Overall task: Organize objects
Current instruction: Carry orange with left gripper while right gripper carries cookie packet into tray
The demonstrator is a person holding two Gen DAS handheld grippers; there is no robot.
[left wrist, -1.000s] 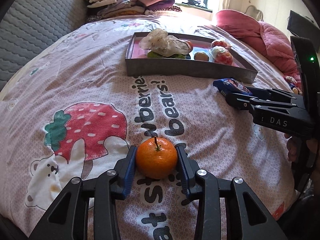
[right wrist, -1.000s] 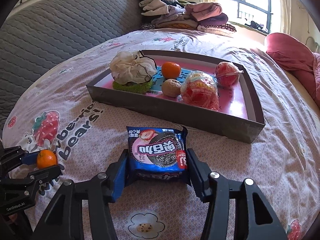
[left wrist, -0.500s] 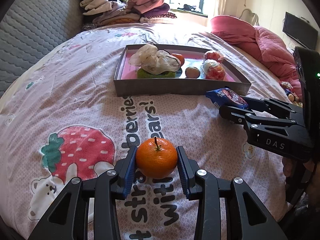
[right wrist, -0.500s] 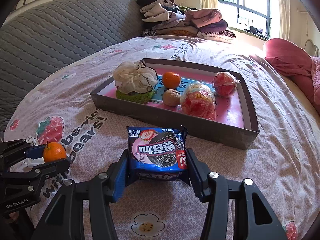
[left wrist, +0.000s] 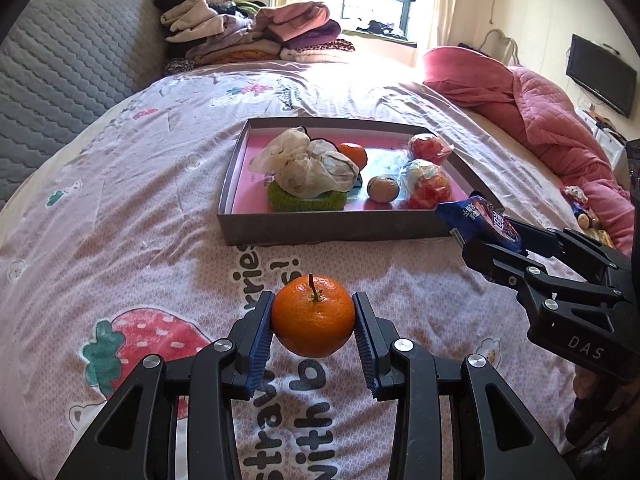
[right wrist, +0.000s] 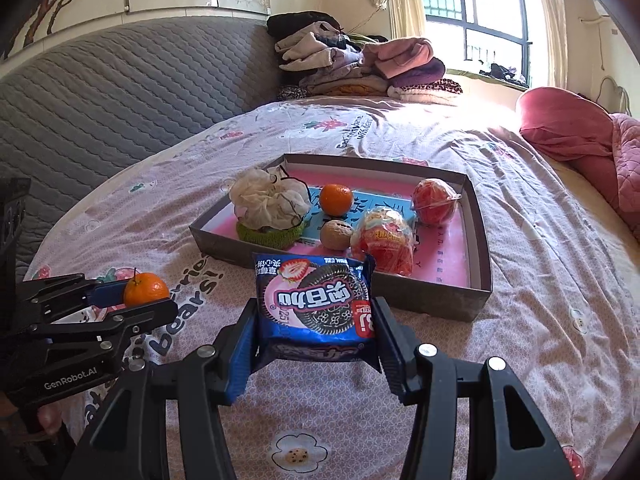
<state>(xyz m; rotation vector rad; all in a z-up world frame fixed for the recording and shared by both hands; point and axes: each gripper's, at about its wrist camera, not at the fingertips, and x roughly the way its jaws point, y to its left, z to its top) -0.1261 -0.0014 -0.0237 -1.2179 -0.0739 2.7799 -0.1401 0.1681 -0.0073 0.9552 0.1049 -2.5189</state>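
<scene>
In the left wrist view, a mandarin (left wrist: 313, 316) is clamped between the left gripper (left wrist: 313, 334) fingers, above the bed (left wrist: 120, 248), short of the tray (left wrist: 320, 224).

In the right wrist view, a cookie packet (right wrist: 316, 304) is gripped by the right gripper (right wrist: 316, 344) fingers before the tray (right wrist: 440, 300).

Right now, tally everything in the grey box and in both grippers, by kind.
Bare round orange tangerines: 2, one in the grey box at, one in the left gripper at
Plastic-wrapped red items: 2
Brown walnut: 1
Blue cookie packet: 1, in the right gripper
Crumpled white bag: 1
Green knitted ring: 1
Total: 8
</scene>
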